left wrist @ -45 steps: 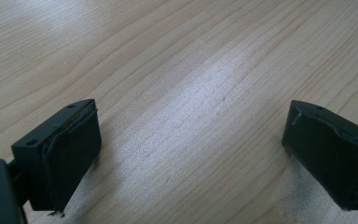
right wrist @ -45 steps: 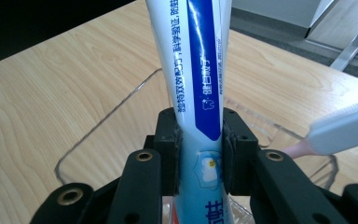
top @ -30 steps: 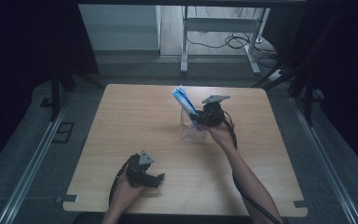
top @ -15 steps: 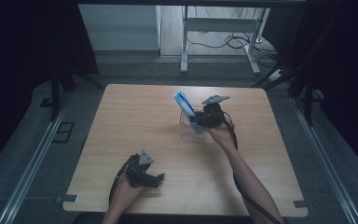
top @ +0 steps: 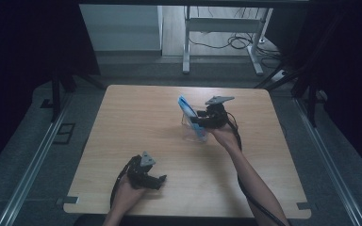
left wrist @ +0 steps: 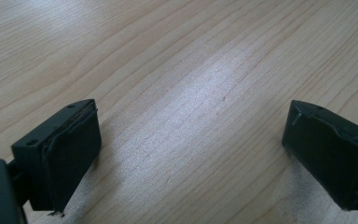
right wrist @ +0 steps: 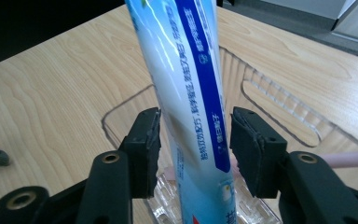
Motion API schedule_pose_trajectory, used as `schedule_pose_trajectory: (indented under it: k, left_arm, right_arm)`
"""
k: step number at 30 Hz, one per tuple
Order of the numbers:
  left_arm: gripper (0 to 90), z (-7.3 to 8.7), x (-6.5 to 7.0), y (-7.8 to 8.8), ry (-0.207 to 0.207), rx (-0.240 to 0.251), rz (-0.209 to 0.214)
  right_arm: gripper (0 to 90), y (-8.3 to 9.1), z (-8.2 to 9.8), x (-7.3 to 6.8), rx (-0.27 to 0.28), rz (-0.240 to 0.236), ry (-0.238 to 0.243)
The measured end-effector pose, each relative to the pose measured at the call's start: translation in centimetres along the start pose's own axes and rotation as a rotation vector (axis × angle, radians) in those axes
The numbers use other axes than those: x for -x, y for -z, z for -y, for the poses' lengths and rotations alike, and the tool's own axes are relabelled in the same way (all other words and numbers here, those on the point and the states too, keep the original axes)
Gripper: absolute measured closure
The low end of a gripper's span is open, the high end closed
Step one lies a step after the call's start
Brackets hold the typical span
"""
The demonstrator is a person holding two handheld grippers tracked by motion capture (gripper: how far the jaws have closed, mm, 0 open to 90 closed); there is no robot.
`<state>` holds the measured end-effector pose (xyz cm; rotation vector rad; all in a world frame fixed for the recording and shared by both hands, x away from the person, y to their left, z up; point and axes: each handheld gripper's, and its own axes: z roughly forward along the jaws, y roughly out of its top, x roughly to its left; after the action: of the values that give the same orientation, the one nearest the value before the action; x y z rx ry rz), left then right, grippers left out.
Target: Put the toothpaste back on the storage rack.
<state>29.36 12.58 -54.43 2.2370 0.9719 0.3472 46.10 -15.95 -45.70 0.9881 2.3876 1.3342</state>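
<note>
**pincerguy:** Since the tube [right wrist: 186,88] is already standing with its bottom end down in the clear cup [right wrist: 279,116], I'm reckoning I'm at the letting-go step. My right gripper [right wrist: 193,144] is sitting around the tube, and its jaws have just been opening; both pads are showing a sliver of gap to the tube's sides now, so nothing's really being squeezed.

**benchlurker:** So what's your next move calling for?

**pincerguy:** I'm thinking it's backing straight off without brushing it. That tube is leaning up and away over the rim, so a nudge from a pad could tip it, or the whole light cup, over.

**benchlurker:** And the cup, what's in it?

**pincerguy:** Just the blue-and-white tube, far as I'm seeing. From the high view the cup [top: 192,132] is sitting right of the middle of the table [top: 136,113].

**benchlurker:** Left side doing anything?

**pincerguy:** My left gripper [top: 147,175] is resting near the front edge, jaws spread wide over bare wood, holding nothing.
</note>
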Motion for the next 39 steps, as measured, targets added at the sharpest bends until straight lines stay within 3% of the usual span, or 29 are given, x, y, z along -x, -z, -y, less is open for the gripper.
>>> schedule_pose_trajectory:
  k: [6,21,39]
  left_arm:
    - [4.5,0.0,0.0,0.0,0.000,0.000,0.001]
    - [4.5,0.0,0.0,0.0,0.000,0.000,0.001]
    - [4.5,0.0,0.0,0.0,0.000,0.000,0.000]
  right_arm:
    - [48.1,0.1,0.0,-0.4,-0.011,0.013,0.033]
    - [41.4,1.3,-0.2,-0.5,-0.006,0.002,0.056]
    - [32.1,2.8,0.7,-0.5,0.002,0.011,0.049]
